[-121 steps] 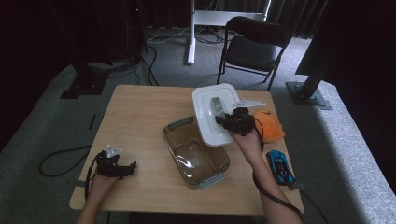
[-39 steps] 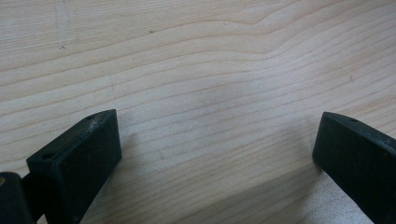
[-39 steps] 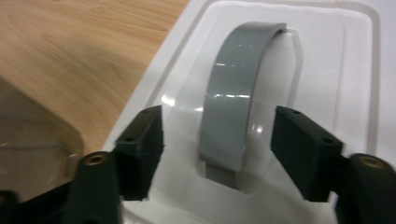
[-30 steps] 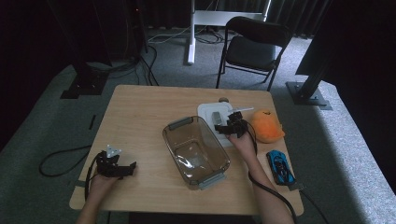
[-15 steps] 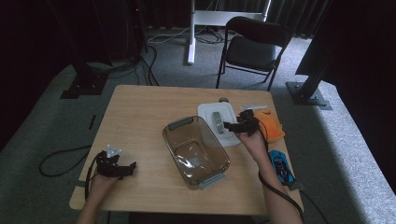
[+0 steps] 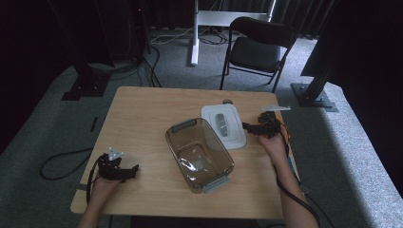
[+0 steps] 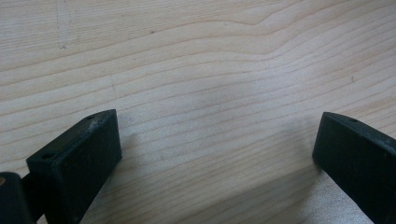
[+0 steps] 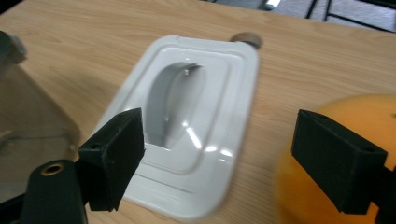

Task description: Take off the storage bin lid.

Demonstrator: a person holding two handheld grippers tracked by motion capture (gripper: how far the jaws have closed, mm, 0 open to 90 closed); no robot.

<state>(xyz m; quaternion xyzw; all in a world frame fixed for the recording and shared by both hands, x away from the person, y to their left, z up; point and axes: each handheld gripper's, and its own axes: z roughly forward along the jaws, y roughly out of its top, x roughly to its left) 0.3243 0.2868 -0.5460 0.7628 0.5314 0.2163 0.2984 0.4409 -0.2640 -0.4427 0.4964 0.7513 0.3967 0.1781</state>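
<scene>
White lid (image 6: pixel 223 126) lies flat beside the clear container (image 6: pixel 199 154); right tool (image 6: pixel 252 127) hovers just beside it, open

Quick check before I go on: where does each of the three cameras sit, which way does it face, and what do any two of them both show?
High view: above the person's side, looking forward and down on the table; both forearms, left gripper and right gripper show.
Left gripper view: rides the left gripper, facing bare tabletop between open jaws.
Right gripper view: rides the right gripper, jaws just opening with nothing between, facing the white lid, an orange at right.
Shared: the lid and clear container.
</scene>
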